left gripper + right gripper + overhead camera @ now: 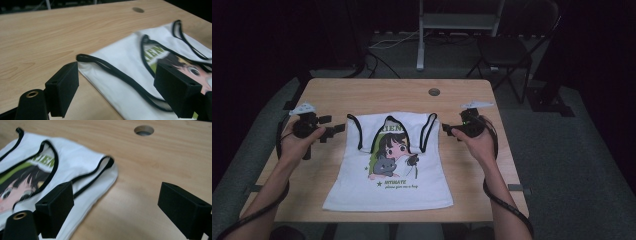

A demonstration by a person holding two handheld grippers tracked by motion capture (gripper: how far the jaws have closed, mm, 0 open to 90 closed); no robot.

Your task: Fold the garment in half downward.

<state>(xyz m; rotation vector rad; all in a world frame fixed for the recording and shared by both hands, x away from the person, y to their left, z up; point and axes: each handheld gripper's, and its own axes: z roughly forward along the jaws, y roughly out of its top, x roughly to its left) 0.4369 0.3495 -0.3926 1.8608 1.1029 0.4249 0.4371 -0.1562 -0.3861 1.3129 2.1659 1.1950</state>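
Observation:
A white sleeveless top [389,165] with black trim and a cartoon girl print lies flat on the wooden table [362,92], straps toward the far side. My left gripper [336,131] hovers open just left of the top's left strap [105,66], jaws spread on either side of that strap edge. My right gripper [446,129] is open beside the right strap [100,170], one jaw over the cloth and the other over bare wood. Neither jaw pair holds anything. The top [130,75] [37,170] appears in both gripper views.
A round cable hole [434,92] [144,130] [138,10] sits in the table near its far edge. Beyond the table stand a black folding chair [507,50] and a metal stand [457,22] on a dark floor with cables.

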